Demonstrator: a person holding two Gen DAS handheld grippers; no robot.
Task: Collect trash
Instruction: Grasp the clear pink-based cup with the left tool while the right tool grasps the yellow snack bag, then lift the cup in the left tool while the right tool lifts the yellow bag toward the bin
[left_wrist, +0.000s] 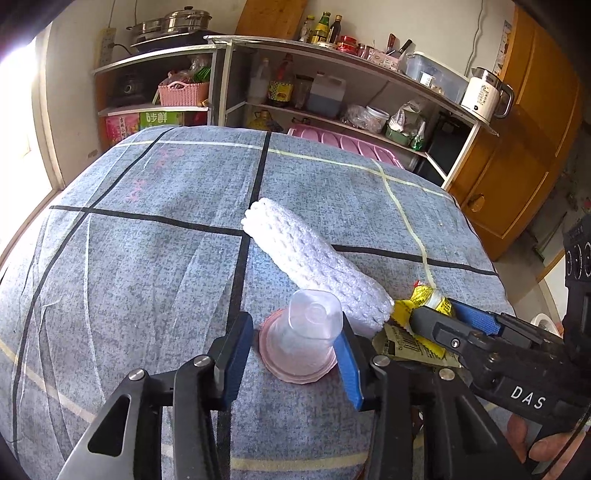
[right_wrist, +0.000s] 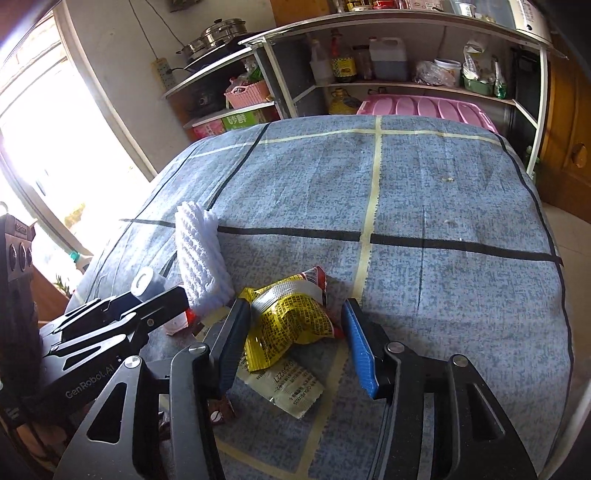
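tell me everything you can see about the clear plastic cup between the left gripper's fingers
The clear plastic cup stands upside down on the grey checked cloth, its pinkish rim flat on the fabric and its small base up. It looks thin and empty. It sits between the left gripper fingers; the right-hand pad seems to touch it. The white foam net lies just behind.

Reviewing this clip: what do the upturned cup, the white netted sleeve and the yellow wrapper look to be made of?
Cup: thin clear plastic, glossy; the cloth shows through its wall, and the rim looks pinkish.
White sleeve: soft foam netting, matte, judging by its puffy open mesh.
Yellow wrapper: crinkled printed film, probably plastic or foil laminate; it shines at the creases and a silvery band shows.
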